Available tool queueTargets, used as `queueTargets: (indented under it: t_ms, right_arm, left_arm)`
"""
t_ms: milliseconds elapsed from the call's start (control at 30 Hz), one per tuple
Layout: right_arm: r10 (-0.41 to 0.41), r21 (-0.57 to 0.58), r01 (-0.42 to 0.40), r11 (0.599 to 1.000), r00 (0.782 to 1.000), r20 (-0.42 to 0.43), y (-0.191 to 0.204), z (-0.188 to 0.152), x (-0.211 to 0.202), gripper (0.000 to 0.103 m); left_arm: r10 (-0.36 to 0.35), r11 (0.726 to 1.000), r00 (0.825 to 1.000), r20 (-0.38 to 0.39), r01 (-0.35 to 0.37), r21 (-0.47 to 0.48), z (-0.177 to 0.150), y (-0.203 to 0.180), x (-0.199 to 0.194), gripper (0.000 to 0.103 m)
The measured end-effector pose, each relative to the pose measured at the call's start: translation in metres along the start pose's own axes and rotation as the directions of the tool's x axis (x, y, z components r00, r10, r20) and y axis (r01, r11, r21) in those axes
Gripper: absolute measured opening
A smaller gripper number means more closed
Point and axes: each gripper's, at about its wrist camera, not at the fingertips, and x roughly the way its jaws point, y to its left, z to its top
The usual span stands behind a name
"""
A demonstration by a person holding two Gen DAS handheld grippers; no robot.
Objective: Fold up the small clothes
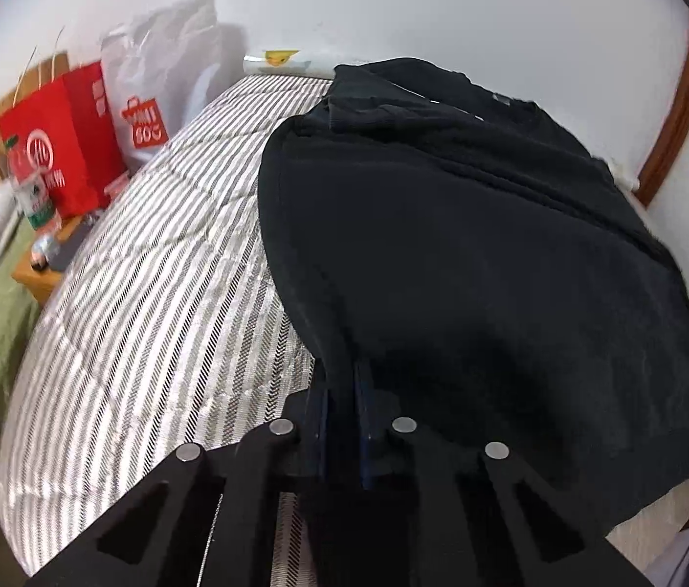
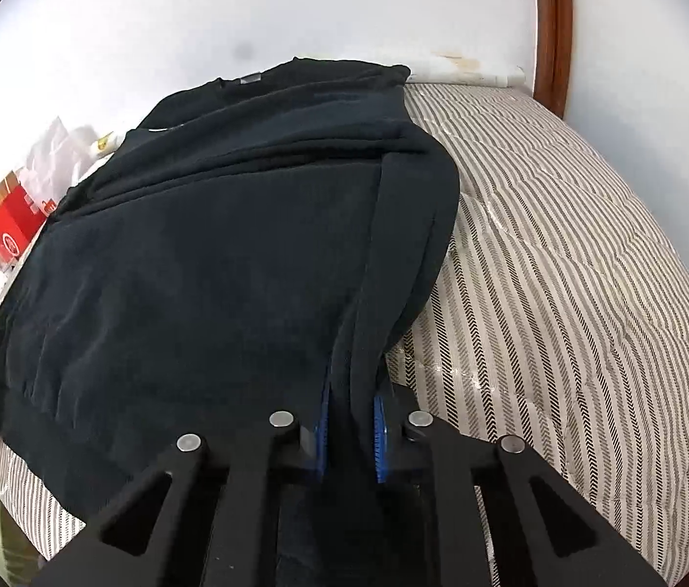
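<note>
A black sweater (image 1: 466, 254) lies spread on a grey-and-white striped mattress (image 1: 148, 293), its neck toward the wall. My left gripper (image 1: 342, 391) is shut on the sweater's near left hem corner, with dark cloth pinched between its pads. In the right wrist view the same sweater (image 2: 197, 254) fills the middle, its right side folded in a long ridge. My right gripper (image 2: 351, 406) is shut on the near right hem corner, and the cloth runs between its blue pads (image 2: 379, 435). The striped mattress (image 2: 564, 269) shows bare to the right.
Red and white shopping bags (image 1: 80, 137) stand by the wall at the left, beside a wooden side table (image 1: 46, 269) with a bottle and small items. A white wall runs behind the bed. A brown wooden frame (image 2: 552, 24) rises at the far right corner.
</note>
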Motion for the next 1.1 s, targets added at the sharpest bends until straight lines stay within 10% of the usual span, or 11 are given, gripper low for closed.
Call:
queueTargets:
  t_ms: [700, 1100]
  right_arm:
    - [0.078, 0.038, -0.082, 0.996, 0.992, 0.098, -0.027, -0.019, -0.067, 0.01]
    - [0.121, 0.052, -0.138, 0.989, 0.962, 0.244, -0.019, 0.032, -0.088, 0.011]
  left_arm:
    - [-0.191, 0.979, 0.974, 0.124, 0.197, -0.042, -0.037, 0.021, -0.079, 0.007]
    - [-0.203, 0.976, 0.949, 0.241, 0.215, -0.024, 0.038, 0.012, -0.091, 0.007]
